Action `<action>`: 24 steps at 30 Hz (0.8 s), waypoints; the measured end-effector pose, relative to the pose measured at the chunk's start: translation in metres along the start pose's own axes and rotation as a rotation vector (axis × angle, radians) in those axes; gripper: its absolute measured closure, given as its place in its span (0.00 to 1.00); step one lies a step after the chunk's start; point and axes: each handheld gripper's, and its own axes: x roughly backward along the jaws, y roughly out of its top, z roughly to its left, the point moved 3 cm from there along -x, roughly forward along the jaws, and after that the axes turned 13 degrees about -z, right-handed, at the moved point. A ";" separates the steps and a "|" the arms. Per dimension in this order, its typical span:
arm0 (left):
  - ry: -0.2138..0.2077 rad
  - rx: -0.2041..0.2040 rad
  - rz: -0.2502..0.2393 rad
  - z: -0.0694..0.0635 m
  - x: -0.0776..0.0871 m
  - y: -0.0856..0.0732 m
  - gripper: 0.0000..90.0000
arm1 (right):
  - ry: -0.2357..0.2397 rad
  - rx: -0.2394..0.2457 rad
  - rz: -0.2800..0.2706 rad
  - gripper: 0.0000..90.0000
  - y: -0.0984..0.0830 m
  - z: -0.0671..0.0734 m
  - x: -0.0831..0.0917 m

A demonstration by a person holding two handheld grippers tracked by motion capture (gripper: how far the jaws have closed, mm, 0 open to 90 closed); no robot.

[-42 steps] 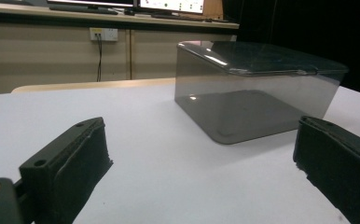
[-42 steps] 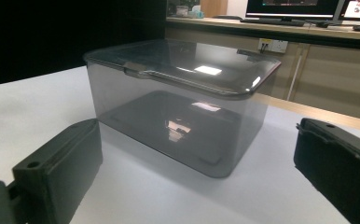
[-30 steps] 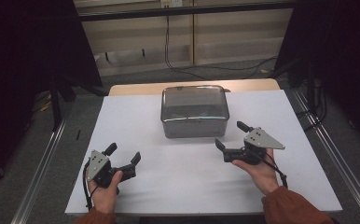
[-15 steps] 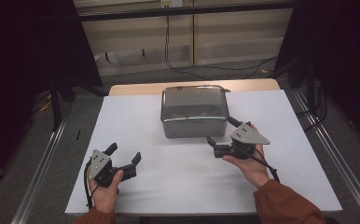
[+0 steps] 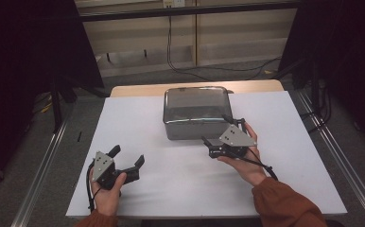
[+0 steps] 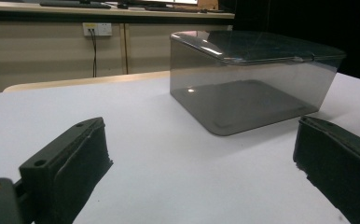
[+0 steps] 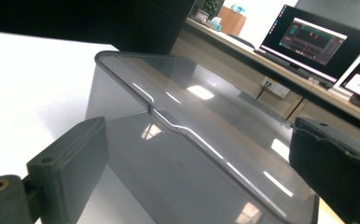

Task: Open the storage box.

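While my left gripper (image 5: 127,162) stayed back, wide open and empty, I moved my right gripper (image 5: 224,129) up to the box (image 5: 195,112). It was open too, holding nothing, ready to grab the lid (image 7: 206,116).

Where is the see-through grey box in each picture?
High view: the grey box sits at the table's far middle, just beyond the right gripper.
Left gripper view: upper right, past the open fingers.
Right gripper view: centre, close between the fingers.
Shared landmark: the white table.
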 end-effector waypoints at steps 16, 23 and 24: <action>0.002 -0.003 0.010 0.002 -0.001 -0.001 0.03 | 0.032 0.343 0.044 0.16 0.002 0.012 -0.022; 0.000 -0.003 0.011 0.001 -0.001 -0.002 0.03 | 0.038 0.503 0.060 0.23 -0.001 0.017 -0.028; 0.000 -0.003 0.011 0.001 -0.001 -0.002 0.03 | 0.039 0.536 0.059 0.23 -0.001 0.018 -0.028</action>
